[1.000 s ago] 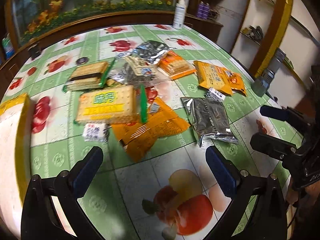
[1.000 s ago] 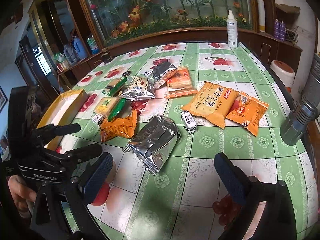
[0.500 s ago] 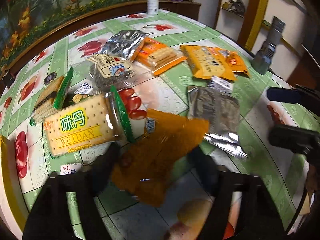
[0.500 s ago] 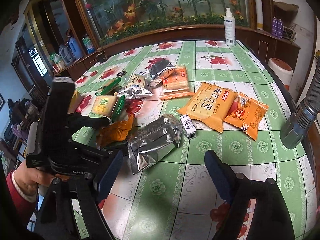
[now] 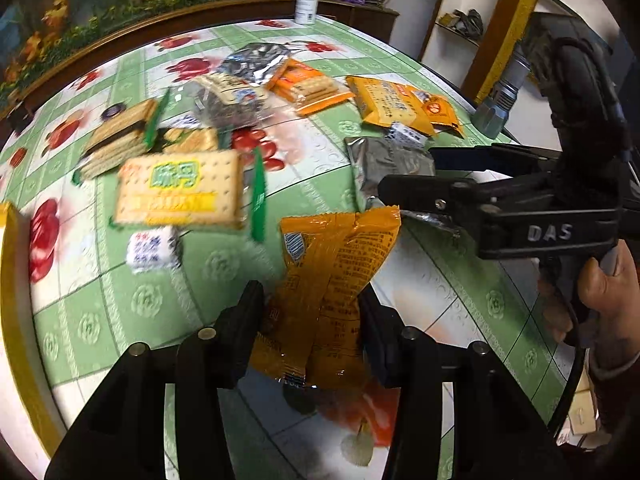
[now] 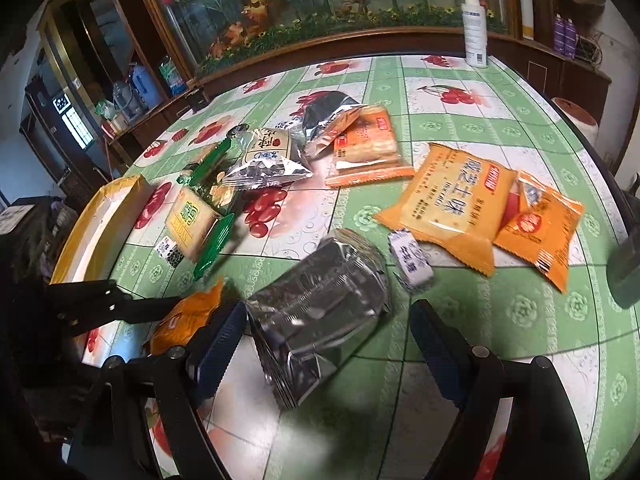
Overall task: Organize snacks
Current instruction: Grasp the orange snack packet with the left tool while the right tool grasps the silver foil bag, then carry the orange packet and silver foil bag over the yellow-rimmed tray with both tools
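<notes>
**Two packets taken up at once from a crowded table**

An orange snack packet (image 5: 332,292) is pinched at its lower half between the jaws of the left gripper (image 5: 312,332), which are closing on it at this moment; the wrapper is visibly creased where the pads meet it, so the grip is judged to be nearly set. The hold is taken low on the packet, probably because that end lies nearest the hand and the crimped foil gives the pads something to bite.

Just beside it, the right gripper (image 6: 328,340) is held wide apart astride a silver foil packet (image 6: 320,312). The packet lies between the fingers, but no pad is seen pressing on it. The wide spread is judged to suit the packet's bulk.

The remaining snacks are left scattered across the green floral tablecloth (image 6: 500,320): a yellow cracker pack (image 5: 180,190), two orange packets (image 6: 460,204) overlapping at the far right, and a small white wrapped sweet (image 6: 412,258) close to the silver packet. A yellow-rimmed tray (image 6: 100,216) is seen at the table's left edge, well apart from both grippers, and is taken to be where the snacks are meant to go.
</notes>
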{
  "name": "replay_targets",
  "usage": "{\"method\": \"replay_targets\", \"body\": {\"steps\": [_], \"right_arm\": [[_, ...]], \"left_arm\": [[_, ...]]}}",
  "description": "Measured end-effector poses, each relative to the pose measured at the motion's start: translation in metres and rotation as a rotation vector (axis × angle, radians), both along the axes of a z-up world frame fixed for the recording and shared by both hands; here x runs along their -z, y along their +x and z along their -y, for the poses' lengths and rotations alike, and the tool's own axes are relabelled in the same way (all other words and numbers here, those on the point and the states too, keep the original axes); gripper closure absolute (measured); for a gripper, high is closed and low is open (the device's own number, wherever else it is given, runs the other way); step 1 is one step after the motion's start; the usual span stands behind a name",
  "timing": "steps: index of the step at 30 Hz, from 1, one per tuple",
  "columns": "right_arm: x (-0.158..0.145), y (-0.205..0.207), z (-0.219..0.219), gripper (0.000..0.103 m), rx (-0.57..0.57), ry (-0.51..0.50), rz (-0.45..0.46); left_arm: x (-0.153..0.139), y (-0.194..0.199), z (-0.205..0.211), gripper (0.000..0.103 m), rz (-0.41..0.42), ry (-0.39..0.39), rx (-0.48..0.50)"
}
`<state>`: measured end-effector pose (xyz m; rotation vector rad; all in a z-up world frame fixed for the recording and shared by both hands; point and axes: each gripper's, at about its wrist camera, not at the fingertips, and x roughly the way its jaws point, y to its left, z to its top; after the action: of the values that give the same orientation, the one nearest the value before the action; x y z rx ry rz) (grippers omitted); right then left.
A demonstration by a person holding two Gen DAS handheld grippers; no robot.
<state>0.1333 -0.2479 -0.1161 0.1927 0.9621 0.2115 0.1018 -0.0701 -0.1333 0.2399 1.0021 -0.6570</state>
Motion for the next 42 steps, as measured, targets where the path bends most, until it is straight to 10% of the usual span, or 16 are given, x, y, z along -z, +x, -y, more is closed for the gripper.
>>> {"method": "replay_targets", "body": {"steps": [10, 42], "right_arm": [[0.013, 0.016, -0.029, 0.021, -0.034, -0.154, 0.011], [-0.059, -0.034, -0.104, 0.031, -0.230, 0.013, 0.158]], "left_arm": [[-0.007, -0.006, -0.034, 0.070, -0.003, -0.070, -0.120], [-0.076, -0.052, -0.134, 0.076, 0.153, -0.143, -0.403]]}}
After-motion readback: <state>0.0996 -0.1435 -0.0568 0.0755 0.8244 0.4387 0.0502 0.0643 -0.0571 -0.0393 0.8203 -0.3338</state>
